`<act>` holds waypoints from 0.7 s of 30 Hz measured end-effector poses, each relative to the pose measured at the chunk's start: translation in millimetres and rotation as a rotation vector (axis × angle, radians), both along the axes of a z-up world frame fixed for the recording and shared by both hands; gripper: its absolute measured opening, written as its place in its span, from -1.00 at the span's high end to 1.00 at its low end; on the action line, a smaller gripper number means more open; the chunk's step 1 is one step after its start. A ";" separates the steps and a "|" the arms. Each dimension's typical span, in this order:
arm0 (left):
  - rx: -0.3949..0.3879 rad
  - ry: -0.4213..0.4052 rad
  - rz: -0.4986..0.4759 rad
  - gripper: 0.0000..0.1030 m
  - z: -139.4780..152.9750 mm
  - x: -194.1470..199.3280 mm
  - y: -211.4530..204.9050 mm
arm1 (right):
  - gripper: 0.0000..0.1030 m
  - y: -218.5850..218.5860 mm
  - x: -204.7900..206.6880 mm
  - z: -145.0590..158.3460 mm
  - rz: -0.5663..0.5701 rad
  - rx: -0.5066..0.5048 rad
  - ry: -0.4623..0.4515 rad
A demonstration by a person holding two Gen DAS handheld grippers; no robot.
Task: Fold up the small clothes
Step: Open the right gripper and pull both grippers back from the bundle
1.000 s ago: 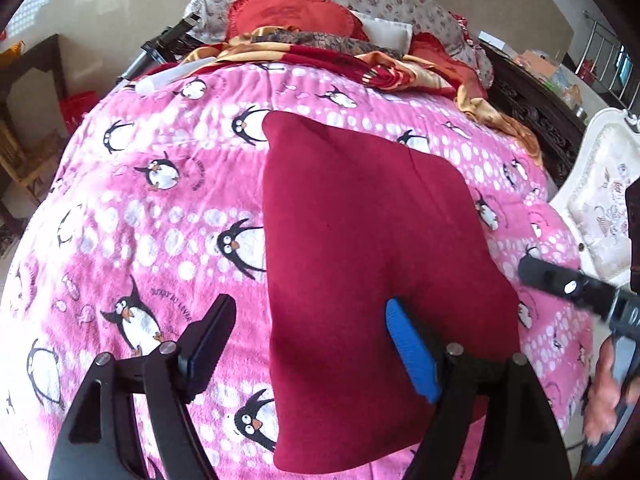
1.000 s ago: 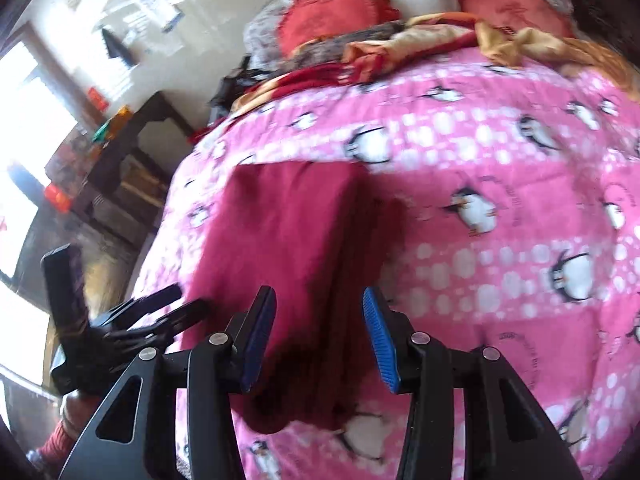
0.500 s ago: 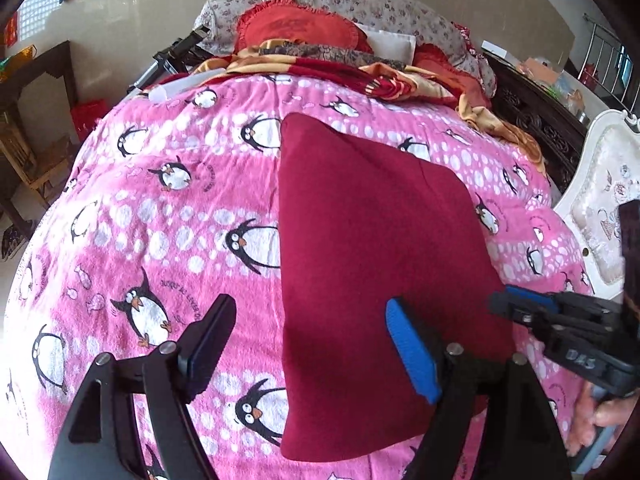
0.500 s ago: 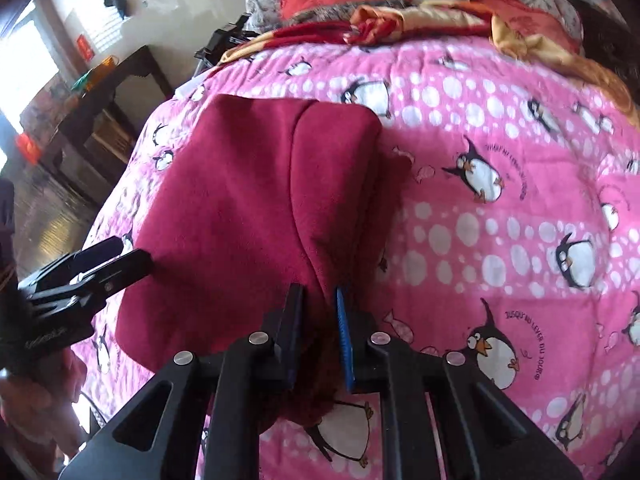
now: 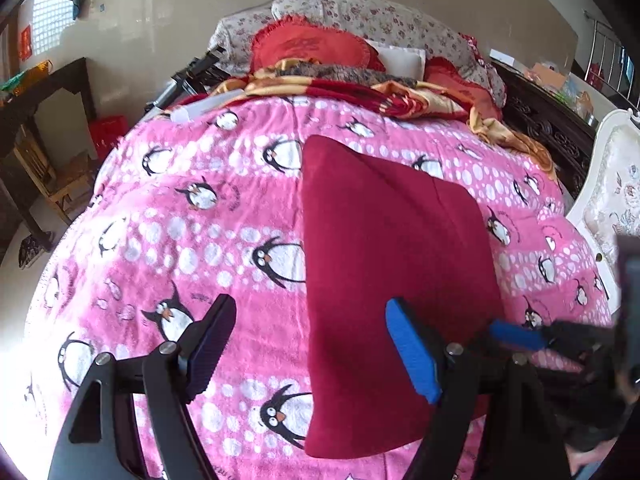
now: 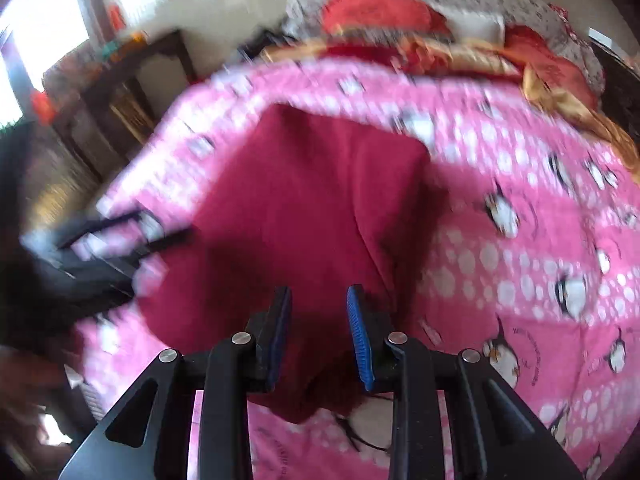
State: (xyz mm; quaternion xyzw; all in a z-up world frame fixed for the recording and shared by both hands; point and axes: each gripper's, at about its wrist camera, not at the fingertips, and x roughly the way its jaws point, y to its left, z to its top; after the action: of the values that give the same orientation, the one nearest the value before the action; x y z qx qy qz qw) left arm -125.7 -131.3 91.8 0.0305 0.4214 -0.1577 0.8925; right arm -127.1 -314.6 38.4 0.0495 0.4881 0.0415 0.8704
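Cloth (image 5: 396, 248), dark red, lies flat on pink penguin blanket (image 5: 192, 232) covering the bed; folded to a rough rectangle, a lengthwise crease visible near its right side in L wrist view. Near edge sits close to the blanket's front edge.

L gripper (image 5: 312, 344): fingers spread wide, holding nothing. Black L finger (image 5: 212, 340) is over bare blanket, blue-padded R finger (image 5: 412, 352) over the cloth's near right part. Cannot tell whether either touches the fabric.

R gripper (image 6: 320, 324): R wrist view is motion-blurred. Fingers parted w/ a moderate gap, nothing clamped between them. Cloth's near edge (image 6: 312, 216) lies under and just beyond the tips; a bunched bit of red fabric hangs below the gap near the frame bottom. Contact w/ fabric: cannot tell from blur.

R gripper also shows in L wrist view at the right edge (image 5: 520, 334), blue pad pointing toward the cloth's right border, just beside it. L gripper appears in R wrist view as a dark blurred shape (image 6: 120, 236) at the cloth's left side.

Background: red cushion (image 5: 312, 46) and flowered pillows (image 5: 360, 16) at head of bed, red-gold bedding (image 5: 400, 92) bunched below them. Dark wooden cabinet (image 5: 44, 92) at left, white upholstered chair (image 5: 612, 184) at right.
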 end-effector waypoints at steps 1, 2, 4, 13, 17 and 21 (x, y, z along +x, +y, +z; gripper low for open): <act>0.001 -0.004 0.002 -0.57 1.4 -0.6 0.9 | 0.83 -0.3 0.2 -5.9 -0.010 0.013 0.005; 0.003 -0.015 0.007 -0.57 4.2 -1.8 2.0 | 0.83 1.6 -2.2 -4.3 -0.012 0.005 -0.011; -0.002 -0.028 0.010 -0.57 8.0 -3.7 4.1 | 0.83 5.3 -4.5 4.4 0.006 -0.012 -0.014; -0.038 -0.084 0.040 -0.57 28.4 -18.2 11.2 | 0.78 -1.8 -27.6 53.4 -0.074 0.007 -0.150; -0.088 -0.095 0.046 -0.58 38.5 -26.0 15.4 | 0.68 -2.8 -27.3 63.6 -0.116 0.002 -0.173; -0.074 -0.110 0.033 -0.58 43.6 -33.0 12.1 | 0.41 -5.7 -29.6 68.9 -0.144 0.029 -0.188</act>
State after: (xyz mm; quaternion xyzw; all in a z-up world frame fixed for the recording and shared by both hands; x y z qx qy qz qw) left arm -158.7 -119.2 135.4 -0.0006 0.3659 -0.1566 0.9174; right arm -156.7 -320.3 107.3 0.0930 0.3989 -0.0095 0.9122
